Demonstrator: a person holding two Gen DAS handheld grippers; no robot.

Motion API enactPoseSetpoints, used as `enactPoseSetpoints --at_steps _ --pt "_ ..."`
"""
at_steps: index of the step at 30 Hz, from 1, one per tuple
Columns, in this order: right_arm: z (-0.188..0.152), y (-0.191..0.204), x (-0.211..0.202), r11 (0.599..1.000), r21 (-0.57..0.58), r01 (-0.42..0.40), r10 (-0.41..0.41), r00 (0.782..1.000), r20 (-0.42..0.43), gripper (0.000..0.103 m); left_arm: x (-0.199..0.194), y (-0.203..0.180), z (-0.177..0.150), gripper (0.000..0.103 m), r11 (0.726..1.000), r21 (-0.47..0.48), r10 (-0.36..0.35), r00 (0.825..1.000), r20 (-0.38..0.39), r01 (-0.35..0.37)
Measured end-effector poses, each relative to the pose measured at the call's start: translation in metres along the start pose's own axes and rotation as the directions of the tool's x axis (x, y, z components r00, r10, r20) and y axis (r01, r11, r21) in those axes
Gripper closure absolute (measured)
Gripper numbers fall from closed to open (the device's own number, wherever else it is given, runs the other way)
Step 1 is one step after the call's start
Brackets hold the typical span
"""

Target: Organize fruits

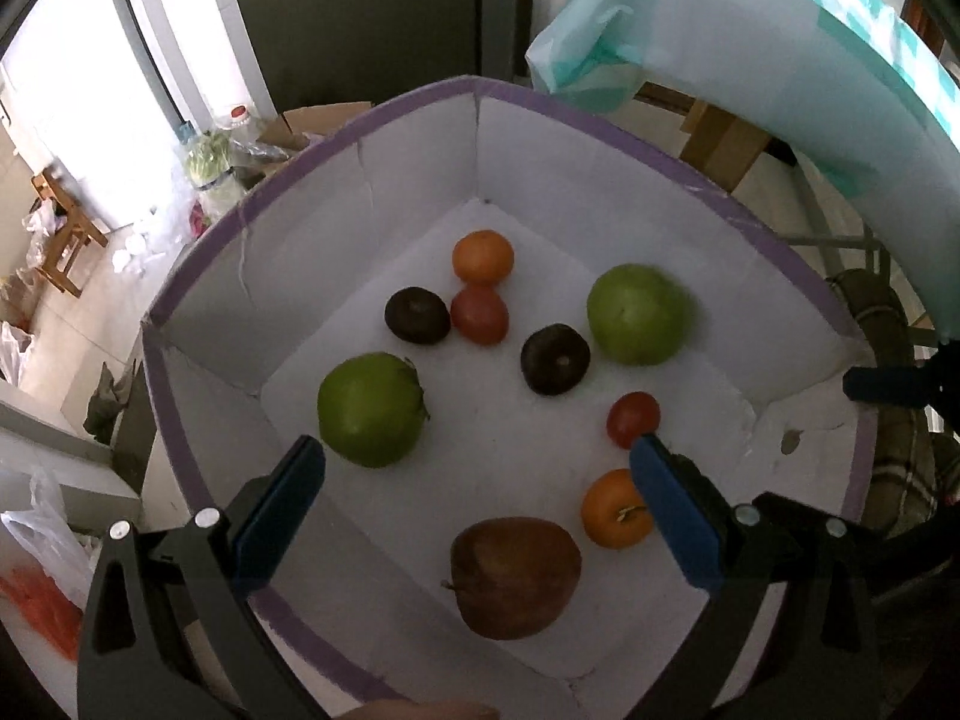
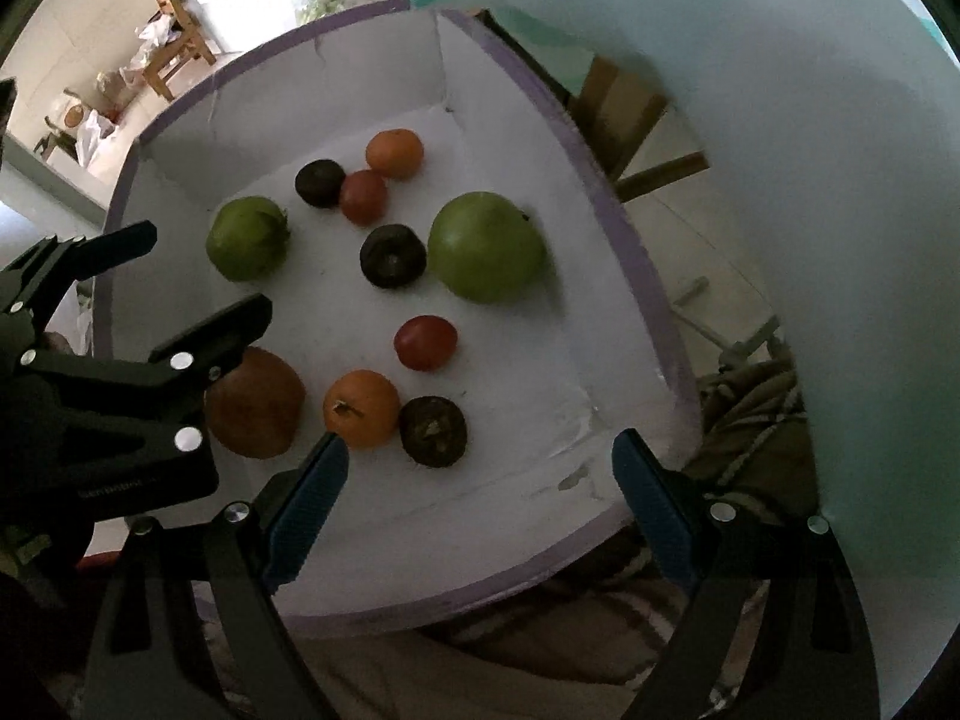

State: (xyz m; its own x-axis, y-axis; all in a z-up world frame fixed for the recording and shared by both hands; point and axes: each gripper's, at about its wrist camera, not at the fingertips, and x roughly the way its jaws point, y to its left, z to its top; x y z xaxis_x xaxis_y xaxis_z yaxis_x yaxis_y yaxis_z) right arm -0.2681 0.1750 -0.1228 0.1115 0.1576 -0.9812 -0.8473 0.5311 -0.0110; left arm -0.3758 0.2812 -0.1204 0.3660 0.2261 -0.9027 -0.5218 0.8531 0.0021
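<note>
A white box with a purple rim [image 1: 384, 114] [image 2: 618, 222] holds several fruits. Two green apples [image 1: 371, 409] [image 1: 636, 313], a brown pear-like fruit [image 1: 515, 577], two oranges [image 1: 483, 256] [image 1: 615, 509], two red tomatoes [image 1: 480, 313] [image 1: 633, 419] and dark round fruits [image 1: 417, 316] [image 1: 555, 359] lie on its floor. A third dark fruit [image 2: 433, 431] shows in the right wrist view. My left gripper [image 1: 477, 456] is open and empty above the brown fruit. My right gripper [image 2: 480, 453] is open and empty over the box's near side. The left gripper [image 2: 204, 282] also shows in the right wrist view.
A table with a teal-patterned white cloth [image 1: 780, 30] stands to the right of the box. A plaid cloth [image 2: 750, 420] lies beside the box. Plastic bags, bottles [image 1: 210, 162] and a wooden stool [image 1: 60, 216] are on the floor at the left.
</note>
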Motion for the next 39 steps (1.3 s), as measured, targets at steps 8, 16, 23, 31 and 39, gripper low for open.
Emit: enactPoseSetpoints --at_steps 8,16,23,31,39 --pt "-0.0003 0.0000 0.0002 1.000 -0.003 0.003 -0.003 1.000 -0.004 0.016 0.0042 -0.0014 0.0010 0.001 1.000 -0.003 0.001 1.000 -0.011 -0.001" --pt "0.0011 0.0011 0.0034 1.000 -0.004 0.000 0.000 1.000 -0.006 0.016 0.0048 -0.0025 0.0007 0.001 1.000 0.003 0.000 1.000 -0.014 0.000" --pt "0.0018 0.0015 0.0037 1.000 -0.002 0.002 -0.002 1.000 -0.007 0.016 0.0061 -0.0032 0.0005 0.001 1.000 0.002 -0.001 1.000 -0.017 0.001" --pt "0.0016 0.0019 0.0038 1.000 -0.003 0.002 -0.002 1.000 -0.005 0.016 0.0076 -0.0030 0.0006 0.001 1.000 0.004 -0.003 1.000 -0.021 0.003" --pt "0.0008 0.0028 0.0034 1.000 -0.015 0.000 -0.001 1.000 -0.004 0.016 0.0094 -0.0023 -0.0001 0.001 1.000 0.008 -0.004 1.000 -0.025 0.004"
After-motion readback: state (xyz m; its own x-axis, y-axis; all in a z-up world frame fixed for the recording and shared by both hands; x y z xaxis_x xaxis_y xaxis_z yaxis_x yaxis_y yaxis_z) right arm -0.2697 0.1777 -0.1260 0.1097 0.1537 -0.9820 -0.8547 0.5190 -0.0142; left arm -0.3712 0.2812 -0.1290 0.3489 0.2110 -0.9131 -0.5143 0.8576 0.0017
